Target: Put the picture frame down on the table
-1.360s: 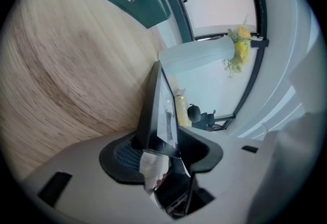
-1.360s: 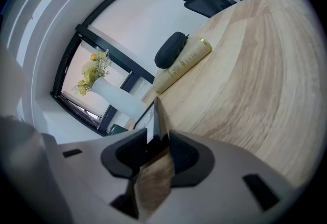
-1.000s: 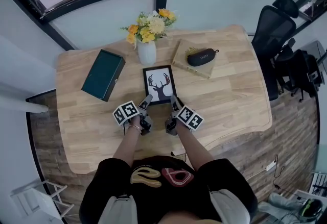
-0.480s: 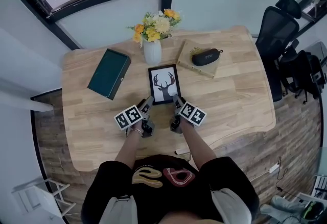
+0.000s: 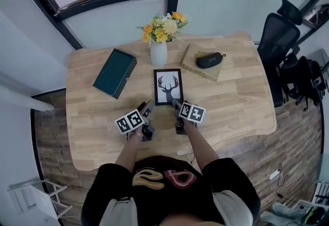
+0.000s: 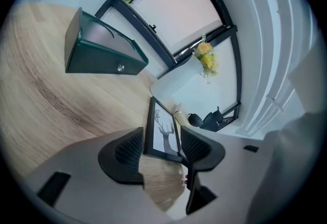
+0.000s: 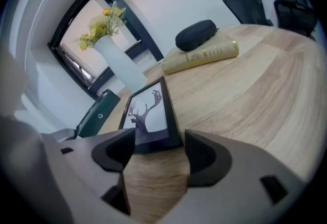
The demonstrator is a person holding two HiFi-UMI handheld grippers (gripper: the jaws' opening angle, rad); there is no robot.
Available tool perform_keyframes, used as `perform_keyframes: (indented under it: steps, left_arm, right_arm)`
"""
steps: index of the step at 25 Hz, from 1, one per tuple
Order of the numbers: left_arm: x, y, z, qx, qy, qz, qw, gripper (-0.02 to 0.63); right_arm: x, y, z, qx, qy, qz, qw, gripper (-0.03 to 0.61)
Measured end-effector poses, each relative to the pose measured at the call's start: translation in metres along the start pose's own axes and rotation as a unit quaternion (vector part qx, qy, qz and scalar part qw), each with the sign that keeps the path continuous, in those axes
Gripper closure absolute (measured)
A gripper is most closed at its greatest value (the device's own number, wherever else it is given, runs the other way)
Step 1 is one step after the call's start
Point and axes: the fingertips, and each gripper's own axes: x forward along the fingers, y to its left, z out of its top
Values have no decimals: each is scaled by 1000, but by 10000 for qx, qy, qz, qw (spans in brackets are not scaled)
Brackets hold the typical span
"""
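Observation:
The black picture frame [image 5: 168,86] with a deer print lies flat on the wooden table [image 5: 236,96], in front of the vase. My left gripper [image 5: 146,108] hovers open just short of the frame's near left corner. In the left gripper view that corner of the frame [image 6: 164,132] shows between the wide jaws of the left gripper [image 6: 161,146], and they do not touch it. My right gripper [image 5: 176,105] is at the near right corner. Its jaws have just been opening. The frame's [image 7: 148,113] near edge lies just past the right gripper's [image 7: 159,150] tips, unpressed.
A white vase of yellow flowers [image 5: 158,54] stands right behind the frame. A dark green box [image 5: 115,72] lies at the back left. A tan book [image 5: 198,68] with a black case [image 5: 209,59] on it sits back right. An office chair [image 5: 280,39] stands beyond the table's right end.
My left gripper has drawn back and up from the frame's near left corner. The right gripper stays at the near right corner, rolled a little. The frame lies still.

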Motion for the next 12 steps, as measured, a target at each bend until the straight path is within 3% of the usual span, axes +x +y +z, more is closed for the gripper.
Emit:
perform_keyframes:
  steps: [3,8,12]
  left_arm:
    - [-9,1,2,106,-51,2,9999,380]
    - [-24,-4,7,284,-106,-115,9995,380]
    - [-35,-17,8,705,-74,-285,9971,380]
  right_arm:
    - [-4,0,-6,-327,93,-104,9994,259]
    - [-24,8,-9,-373,-32,47,9993,256]
    - [-45,15,-9,-418,-239,152,9987,256]
